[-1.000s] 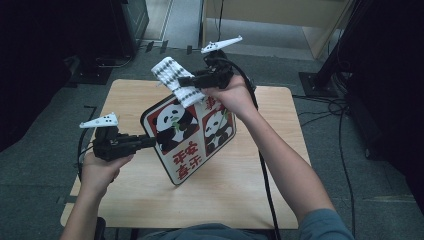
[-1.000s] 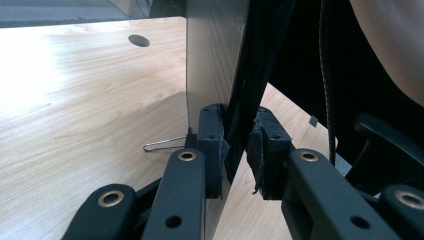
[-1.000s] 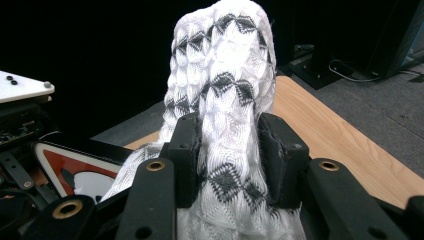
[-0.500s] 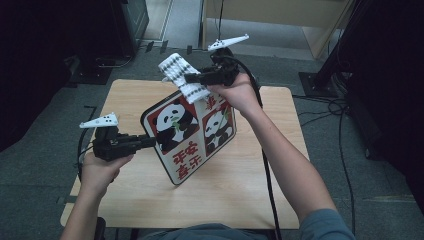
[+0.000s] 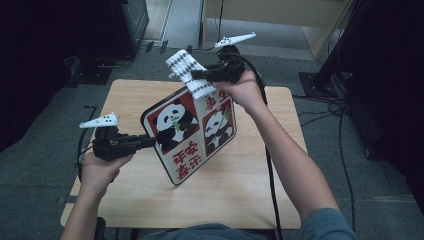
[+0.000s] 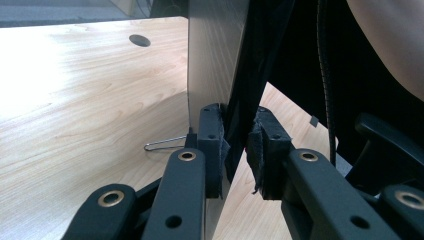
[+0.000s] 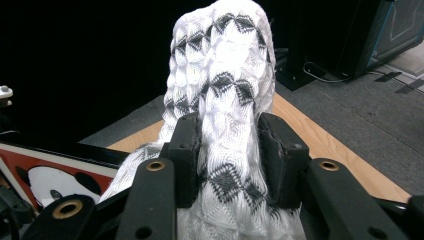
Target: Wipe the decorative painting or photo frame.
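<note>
Above the wooden table [image 5: 250,190], the left gripper [image 5: 150,141] clamps the panda tray's [image 5: 192,132] nine-o'clock edge; the right gripper [image 5: 196,76] pinches a white cloth [image 5: 187,72] at twelve o'clock, wiping seemingly barely begun.

**Cloth climbs to the board's top corner**

The right gripper [image 5: 196,76], clamped on the white patterned cloth [image 5: 187,72], now sits a little higher and farther back over the table than a second ago. The cloth rides along with it: earlier it lay against the upper edge of the panda board [image 5: 192,131], and now it hangs at the board's top corner.
</note>
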Demonstrator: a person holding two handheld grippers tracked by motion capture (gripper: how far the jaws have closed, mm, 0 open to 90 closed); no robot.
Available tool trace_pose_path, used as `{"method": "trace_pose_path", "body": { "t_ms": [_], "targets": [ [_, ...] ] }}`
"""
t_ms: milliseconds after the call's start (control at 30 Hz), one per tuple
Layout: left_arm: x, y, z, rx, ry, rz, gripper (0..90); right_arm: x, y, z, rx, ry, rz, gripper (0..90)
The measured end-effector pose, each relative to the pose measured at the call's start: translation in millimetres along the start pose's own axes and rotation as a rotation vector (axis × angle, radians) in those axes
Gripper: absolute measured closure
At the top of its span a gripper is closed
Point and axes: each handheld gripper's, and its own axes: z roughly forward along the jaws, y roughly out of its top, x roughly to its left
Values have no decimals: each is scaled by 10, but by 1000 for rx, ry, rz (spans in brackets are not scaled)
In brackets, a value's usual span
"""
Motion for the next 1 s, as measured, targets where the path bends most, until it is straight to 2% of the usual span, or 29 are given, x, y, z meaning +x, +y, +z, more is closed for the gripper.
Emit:
{"method": "trace_pose_path", "body": {
  "t_ms": [200, 1000],
  "targets": [
    [3, -1, -1, -1, -2, -3, 774, -40, 2, -25, -2, -18, -13, 636],
    [11, -2, -3, -3, 0, -8, 774, -332, 20, -175, 3, -53, 42, 647]
  ]
}}
